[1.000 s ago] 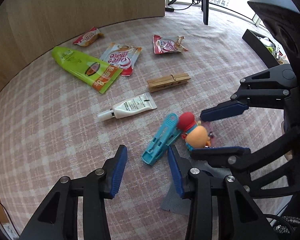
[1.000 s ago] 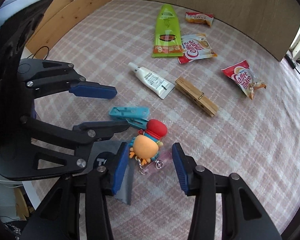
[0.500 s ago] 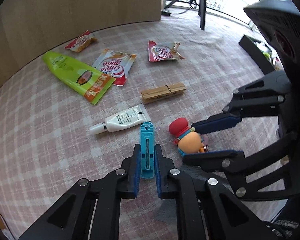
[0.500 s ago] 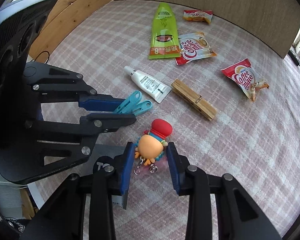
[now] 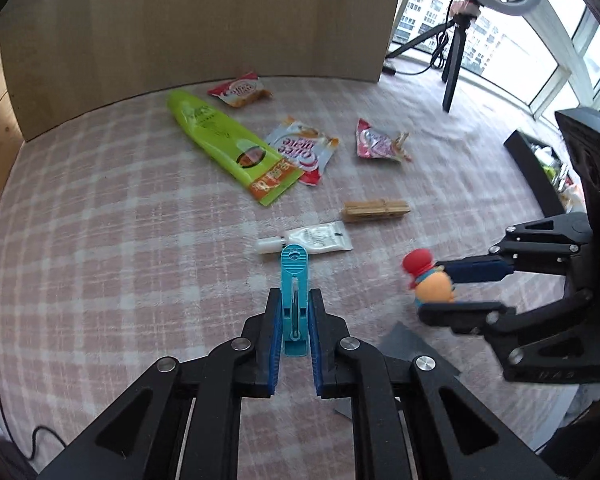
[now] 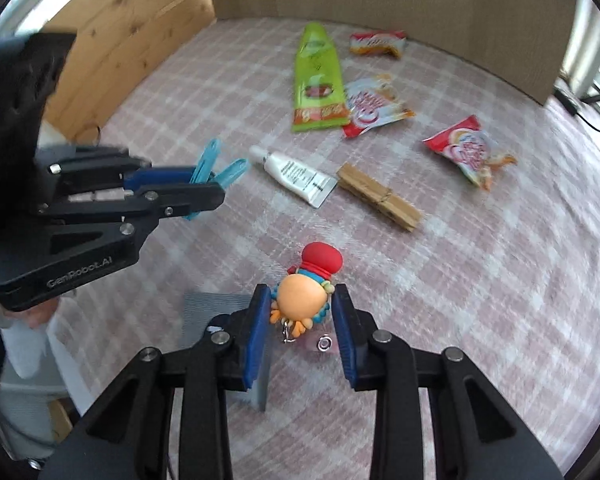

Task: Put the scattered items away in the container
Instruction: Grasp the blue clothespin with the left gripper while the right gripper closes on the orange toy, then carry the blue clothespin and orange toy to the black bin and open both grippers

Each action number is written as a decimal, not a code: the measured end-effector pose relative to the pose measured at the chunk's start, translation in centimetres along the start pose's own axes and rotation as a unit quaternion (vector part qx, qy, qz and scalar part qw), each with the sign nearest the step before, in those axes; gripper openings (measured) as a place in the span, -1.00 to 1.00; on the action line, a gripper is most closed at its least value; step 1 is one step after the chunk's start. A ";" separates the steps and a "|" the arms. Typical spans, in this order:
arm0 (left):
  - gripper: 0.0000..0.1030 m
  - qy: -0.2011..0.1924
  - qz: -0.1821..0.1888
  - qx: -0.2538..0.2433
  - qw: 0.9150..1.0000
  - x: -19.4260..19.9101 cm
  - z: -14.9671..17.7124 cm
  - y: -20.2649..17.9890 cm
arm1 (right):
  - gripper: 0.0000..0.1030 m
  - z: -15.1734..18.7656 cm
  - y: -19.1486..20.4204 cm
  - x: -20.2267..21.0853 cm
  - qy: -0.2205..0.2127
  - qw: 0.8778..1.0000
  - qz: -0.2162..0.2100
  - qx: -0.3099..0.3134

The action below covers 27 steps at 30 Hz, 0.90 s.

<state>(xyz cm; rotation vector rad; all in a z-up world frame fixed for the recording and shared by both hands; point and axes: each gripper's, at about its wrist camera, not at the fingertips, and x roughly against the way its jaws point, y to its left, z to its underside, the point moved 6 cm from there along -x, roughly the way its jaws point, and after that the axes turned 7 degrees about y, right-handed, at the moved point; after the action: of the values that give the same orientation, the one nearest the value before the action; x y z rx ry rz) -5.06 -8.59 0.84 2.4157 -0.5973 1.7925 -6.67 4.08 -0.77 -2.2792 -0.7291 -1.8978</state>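
My left gripper point(image 5: 294, 312) is shut on a blue plastic clothespin point(image 5: 295, 288) and holds it above the pink checked cloth point(image 5: 100, 240); the clothespin also shows in the right wrist view point(image 6: 216, 170). My right gripper point(image 6: 302, 312) is shut on a toy figure keychain with a red cap and orange face point(image 6: 306, 288), also lifted off the cloth; it shows in the left wrist view point(image 5: 430, 280). A grey container corner point(image 6: 220, 312) lies just below the right gripper.
On the cloth lie a white tube point(image 5: 312, 238), a wooden clothespin point(image 5: 376, 210), a green pouch point(image 5: 228, 144) and three snack sachets point(image 5: 304, 148) point(image 5: 376, 144) point(image 5: 240, 90). A wooden panel point(image 5: 200, 20) stands behind. A tripod point(image 5: 456, 52) stands far right.
Both grippers closed on their items and lifted them: the left took the blue clothespin, the right took the toy keychain. Both views have risen and tilted up from the cloth.
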 end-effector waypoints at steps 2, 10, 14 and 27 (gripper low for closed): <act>-0.78 -0.004 0.000 0.000 1.000 0.5 -0.2 -0.9 | -0.41 0.5 -0.7 1.8 -0.018 1.000 0.000 -0.016; -0.78 -0.018 0.033 -0.025 0.999 3.0 -1.5 -8.1 | -0.40 5.8 -5.9 10.2 -0.100 0.990 0.004 -0.104; -0.78 -0.019 0.047 -0.046 0.998 3.0 -2.6 -13.8 | -0.40 9.7 -10.8 13.9 -0.126 0.981 0.025 -0.147; -0.78 -0.018 0.103 -0.128 0.986 0.5 -7.5 -35.9 | -0.40 24.6 -28.9 25.0 -0.158 0.941 0.126 -0.271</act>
<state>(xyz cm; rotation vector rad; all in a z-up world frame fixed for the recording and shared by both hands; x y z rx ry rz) 0.85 26.55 9.71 2.2888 -1.0446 1.6227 6.65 46.02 10.67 -2.8673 0.1053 -1.7905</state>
